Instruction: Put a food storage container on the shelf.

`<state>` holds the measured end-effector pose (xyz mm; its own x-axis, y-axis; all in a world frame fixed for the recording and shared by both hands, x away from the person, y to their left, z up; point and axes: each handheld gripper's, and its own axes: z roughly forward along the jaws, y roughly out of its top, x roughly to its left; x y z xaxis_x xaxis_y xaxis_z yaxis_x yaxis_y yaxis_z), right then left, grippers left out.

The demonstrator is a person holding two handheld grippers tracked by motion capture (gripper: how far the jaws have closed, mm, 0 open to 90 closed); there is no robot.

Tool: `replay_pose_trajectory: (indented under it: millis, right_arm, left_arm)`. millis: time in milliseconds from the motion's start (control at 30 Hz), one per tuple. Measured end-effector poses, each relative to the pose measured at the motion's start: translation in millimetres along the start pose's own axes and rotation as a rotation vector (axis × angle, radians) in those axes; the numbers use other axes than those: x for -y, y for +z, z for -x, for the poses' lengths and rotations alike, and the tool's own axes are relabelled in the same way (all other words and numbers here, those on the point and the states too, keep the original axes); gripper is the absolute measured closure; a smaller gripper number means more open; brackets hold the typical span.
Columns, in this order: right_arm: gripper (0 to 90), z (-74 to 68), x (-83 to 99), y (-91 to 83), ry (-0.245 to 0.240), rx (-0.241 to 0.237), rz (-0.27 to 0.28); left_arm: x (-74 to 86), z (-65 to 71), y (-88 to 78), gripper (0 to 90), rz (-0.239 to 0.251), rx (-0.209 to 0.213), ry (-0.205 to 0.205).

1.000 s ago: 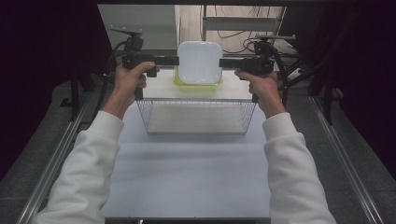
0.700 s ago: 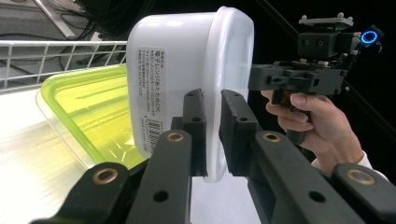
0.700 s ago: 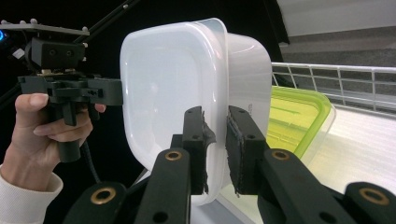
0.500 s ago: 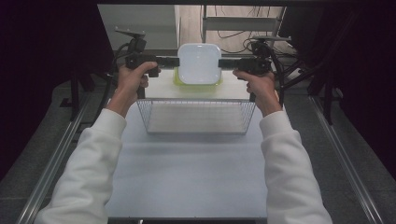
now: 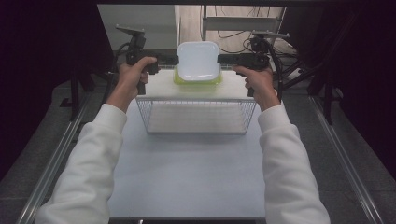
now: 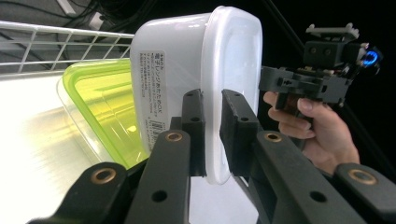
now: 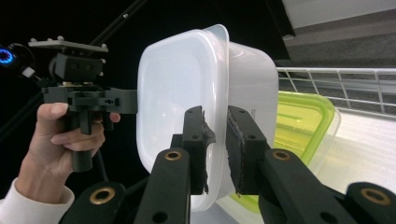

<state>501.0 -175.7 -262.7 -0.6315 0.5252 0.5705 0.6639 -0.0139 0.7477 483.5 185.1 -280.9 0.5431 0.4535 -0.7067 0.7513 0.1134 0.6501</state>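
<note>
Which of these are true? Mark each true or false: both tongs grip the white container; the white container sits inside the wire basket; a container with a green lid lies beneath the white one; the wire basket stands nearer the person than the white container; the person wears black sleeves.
1. Both tongs grip the white container: true. The left tongs and the right tongs each pinch its rim.
2. It sits inside the wire basket: false. It is held up beyond the basket.
3. A green-lidded container lies beneath it: true.
4. The basket stands nearer the person: true.
5. The sleeves are black: false. They are white.
</note>
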Motion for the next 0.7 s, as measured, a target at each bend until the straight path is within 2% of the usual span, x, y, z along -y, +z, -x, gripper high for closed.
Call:
replay_pose_trajectory:
  millis: [200, 433, 533, 600, 700]
  right_arm:
    - [76.4, 8.1, -4.6, 3.7, 0.051, -0.026, 0.002]
    - [75.0, 13.7, -8.6, 8.6, 0.137, -0.024, 0.007]
    - [73.8, 17.8, -9.5, 11.8, 0.183, -0.02, 0.014]
    - [72.8, 21.0, -9.4, 14.8, 0.209, -0.008, 0.005]
    - [72.6, 26.7, -8.1, 18.0, 0.25, -0.02, 0.02]
  left_arm:
    - [-6.5, -8.1, 2.3, 79.6, 0.003, 0.025, -0.074]
    - [-14.0, -19.4, 6.7, 77.9, 0.01, 0.041, -0.138]
    - [-16.2, -24.0, 9.1, 76.9, 0.016, 0.038, -0.163]
    - [-16.8, -26.7, 10.8, 75.7, 0.011, 0.014, -0.174]
    - [-17.0, -29.8, 11.4, 75.5, 0.021, 0.024, -0.184]
